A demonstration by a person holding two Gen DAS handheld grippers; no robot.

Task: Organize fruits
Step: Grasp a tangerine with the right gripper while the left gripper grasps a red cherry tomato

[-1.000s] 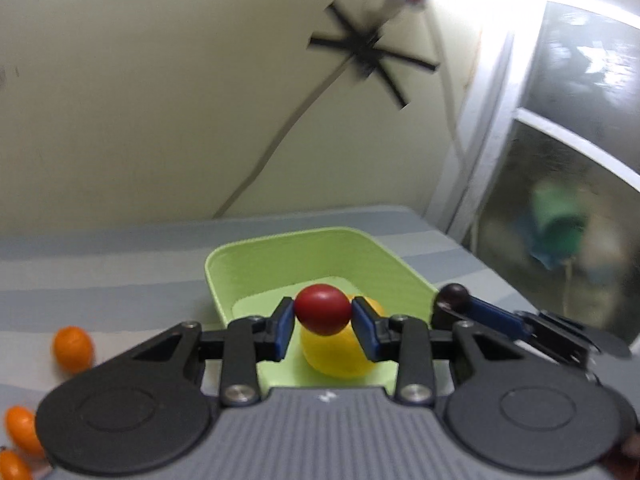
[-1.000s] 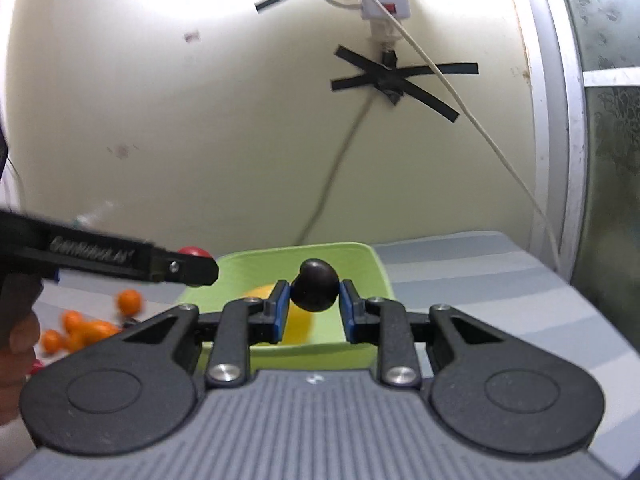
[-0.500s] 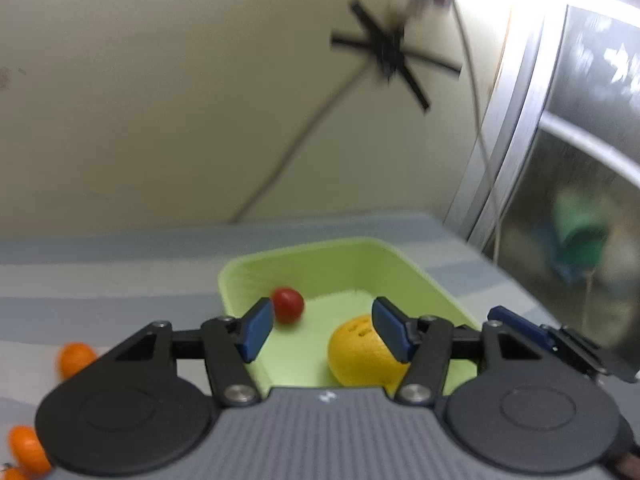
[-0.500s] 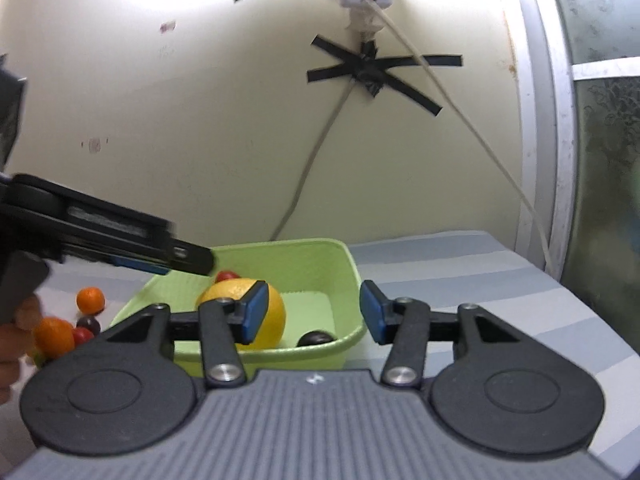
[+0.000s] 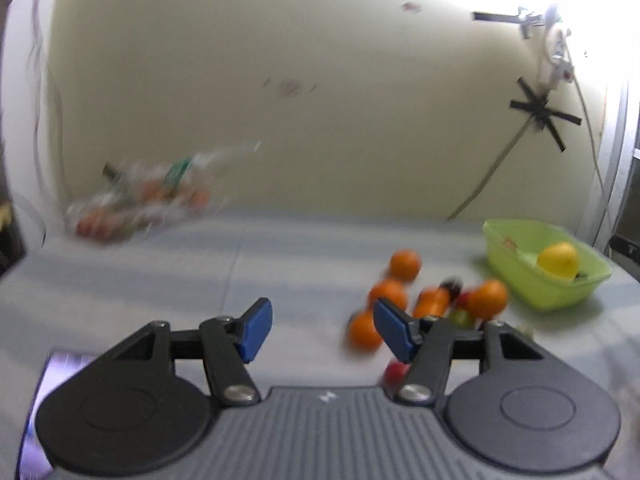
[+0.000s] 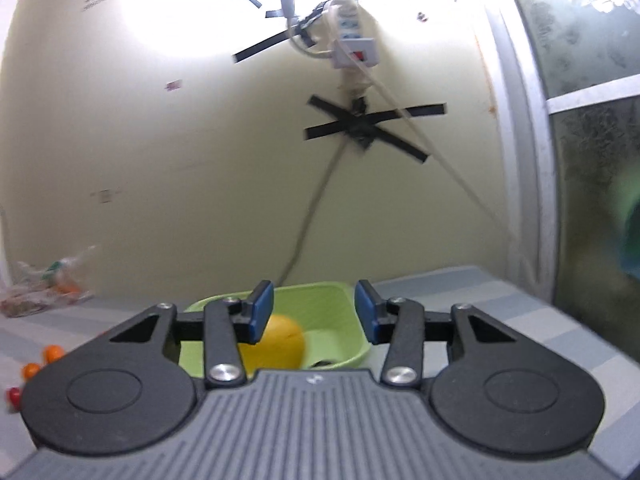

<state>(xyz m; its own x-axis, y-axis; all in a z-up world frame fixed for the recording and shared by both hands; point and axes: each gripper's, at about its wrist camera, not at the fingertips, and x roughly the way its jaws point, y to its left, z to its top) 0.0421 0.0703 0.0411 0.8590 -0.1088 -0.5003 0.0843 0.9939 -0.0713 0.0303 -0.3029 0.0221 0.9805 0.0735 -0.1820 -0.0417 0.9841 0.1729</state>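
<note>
In the left wrist view my left gripper [image 5: 322, 320] hovers over the striped cloth, its jaws opening with nothing between them. Just right of its right finger lies a blurred heap of loose fruit: several oranges [image 5: 388, 294], a dark fruit [image 5: 452, 284], a green one [image 5: 460, 318] and a small red one [image 5: 396, 372]. The green basket [image 5: 516, 268] stands at the far right and holds a yellow fruit [image 5: 558, 259]. My right gripper [image 6: 315, 308] hangs above the near side of the basket [image 6: 344, 320], its jaws closing on nothing. Below it lie the yellow fruit [image 6: 280, 344] and a dark fruit [image 6: 326, 364].
A clear plastic bag [image 5: 140, 200] with more fruit lies at the back left against the wall. A taped cable [image 6: 312, 216] runs down the wall behind the basket. A window frame [image 6: 532, 160] bounds the right side. A shiny flat object [image 5: 52, 380] lies near the left edge.
Both grippers let go: the red fruit and the dark fruit dropped into the basket. My left gripper then swung left, away from the basket, to the loose fruit heap. The right barely moved.
</note>
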